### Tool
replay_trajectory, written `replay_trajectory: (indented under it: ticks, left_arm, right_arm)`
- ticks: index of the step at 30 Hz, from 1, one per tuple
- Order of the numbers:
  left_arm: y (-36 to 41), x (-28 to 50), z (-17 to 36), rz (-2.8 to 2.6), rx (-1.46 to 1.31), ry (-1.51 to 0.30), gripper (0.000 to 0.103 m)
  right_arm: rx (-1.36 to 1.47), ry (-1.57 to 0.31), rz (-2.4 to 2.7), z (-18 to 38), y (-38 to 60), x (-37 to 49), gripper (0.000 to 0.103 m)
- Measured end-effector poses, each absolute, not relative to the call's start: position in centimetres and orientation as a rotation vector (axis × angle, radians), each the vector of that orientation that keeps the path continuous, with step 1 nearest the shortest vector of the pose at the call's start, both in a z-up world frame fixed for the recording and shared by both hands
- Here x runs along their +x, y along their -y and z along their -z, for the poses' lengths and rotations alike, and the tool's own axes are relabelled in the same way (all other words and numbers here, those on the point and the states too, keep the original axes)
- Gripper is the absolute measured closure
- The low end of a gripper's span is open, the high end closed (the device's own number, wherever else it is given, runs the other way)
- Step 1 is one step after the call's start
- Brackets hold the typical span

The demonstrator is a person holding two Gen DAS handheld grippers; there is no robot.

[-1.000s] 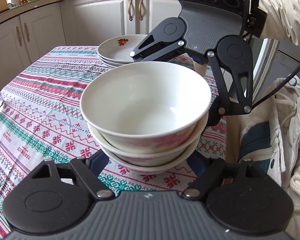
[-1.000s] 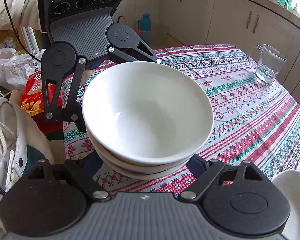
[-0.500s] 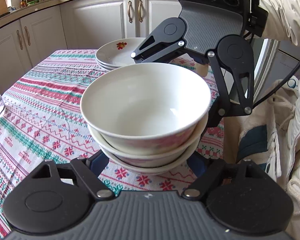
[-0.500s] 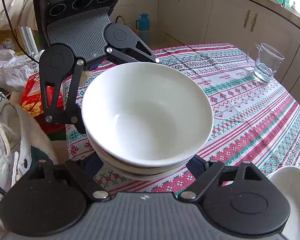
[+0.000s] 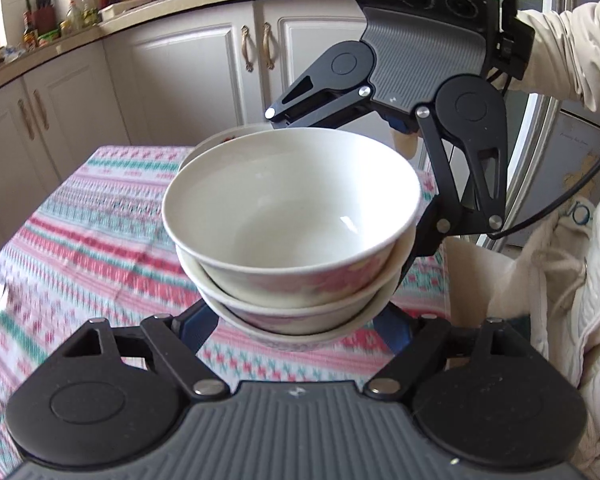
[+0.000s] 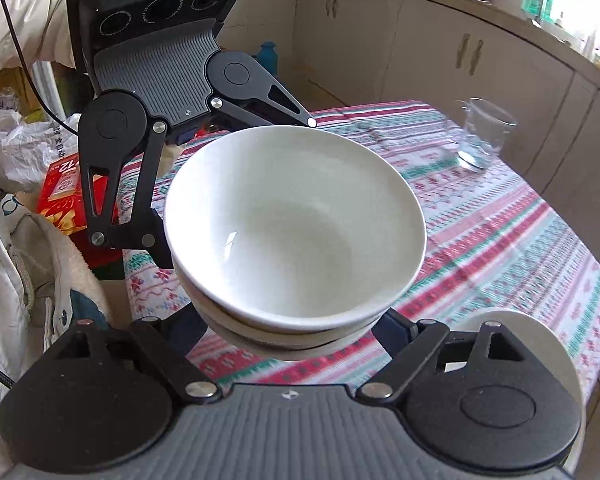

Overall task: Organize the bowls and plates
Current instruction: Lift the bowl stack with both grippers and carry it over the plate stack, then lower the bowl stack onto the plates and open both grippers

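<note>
A stack of three white bowls with pink flower prints (image 5: 292, 216) hangs above the striped tablecloth (image 5: 84, 240), held from opposite sides. My left gripper (image 5: 296, 320) has its spread jaws under the near side of the stack. My right gripper (image 6: 296, 328) grips the other side of the bowl stack (image 6: 296, 220) the same way; it shows in the left wrist view (image 5: 380, 168) facing me. A stack of white plates (image 5: 216, 138) lies just behind the bowls; its rim also shows in the right wrist view (image 6: 540, 340). The fingertips are hidden under the bowls.
A glass mug (image 6: 482, 136) stands at the table's far corner. White cabinets (image 5: 204, 60) line the walls. A red box (image 6: 66, 196) and plastic bags (image 6: 16, 148) lie off the table edge beside the person's white jacket (image 5: 572, 320).
Both grippers have carried the bowl stack up and toward the plates. The plates are now mostly hidden behind the bowls in the left wrist view, and the tablecloth is blurred by the motion.
</note>
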State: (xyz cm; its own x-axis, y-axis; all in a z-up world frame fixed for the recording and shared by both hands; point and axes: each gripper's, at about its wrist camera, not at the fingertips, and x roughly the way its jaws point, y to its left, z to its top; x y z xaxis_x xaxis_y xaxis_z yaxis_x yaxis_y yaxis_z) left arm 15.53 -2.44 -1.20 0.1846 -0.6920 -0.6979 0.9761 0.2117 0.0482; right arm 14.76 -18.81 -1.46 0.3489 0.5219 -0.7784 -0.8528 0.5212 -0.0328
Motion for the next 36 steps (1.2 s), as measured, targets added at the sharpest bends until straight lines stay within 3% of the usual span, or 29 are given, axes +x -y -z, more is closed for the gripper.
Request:
replay_trajectory:
  ticks: [19, 36]
  left_arm:
    - [14.4, 22.6, 2.2, 1.352, 0.621, -0.567, 0.019]
    - [16.4, 23.2, 3.4, 1.340, 0.638, -0.563, 0.020]
  right_arm:
    - [-0.468, -0.820, -0.752, 1.1, 29.6, 19.1, 0.012]
    - [-0.379, -0.863, -0.701, 2.9, 33.0, 19.9, 0.012]
